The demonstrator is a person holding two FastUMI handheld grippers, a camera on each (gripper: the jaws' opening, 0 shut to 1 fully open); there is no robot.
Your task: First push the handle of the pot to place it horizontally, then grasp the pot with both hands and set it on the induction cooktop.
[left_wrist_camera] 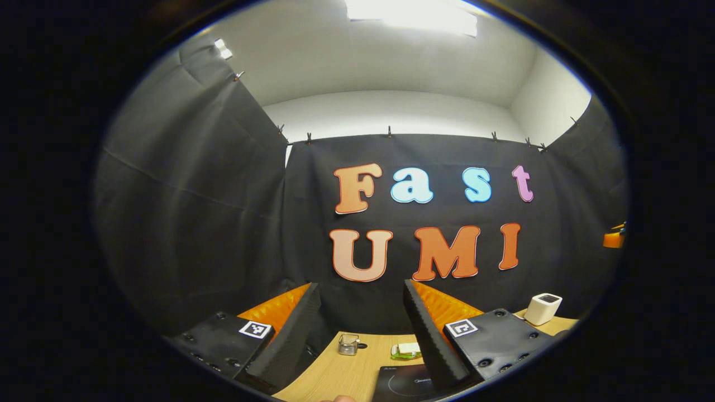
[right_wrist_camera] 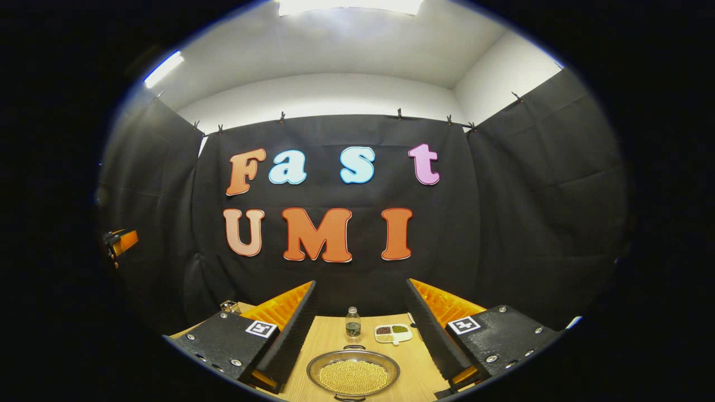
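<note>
In the left gripper view the left gripper (left_wrist_camera: 362,329) is held above the wooden worktop (left_wrist_camera: 341,374), its fingers wide apart with nothing between them. Below and between the fingers lies the dark induction cooktop (left_wrist_camera: 403,383), partly hidden behind the right-hand finger. Farther back on the worktop stand a small glass jar (left_wrist_camera: 348,344) and, just to its right, a small green-and-white item (left_wrist_camera: 406,350). A white box-shaped container (left_wrist_camera: 543,308) sits near the far right edge of the worktop.

In the right gripper view the right gripper (right_wrist_camera: 362,326) also hangs above the worktop (right_wrist_camera: 416,363), fingers spread wide and holding nothing. The pot (right_wrist_camera: 353,375), a shallow metal vessel filled with small yellow beads, rests on the worktop between and just beyond the fingers, touching neither. Behind it stand a small bottle (right_wrist_camera: 352,324) and, beside that, a white divided dish (right_wrist_camera: 393,333) with dark and green contents.
</note>
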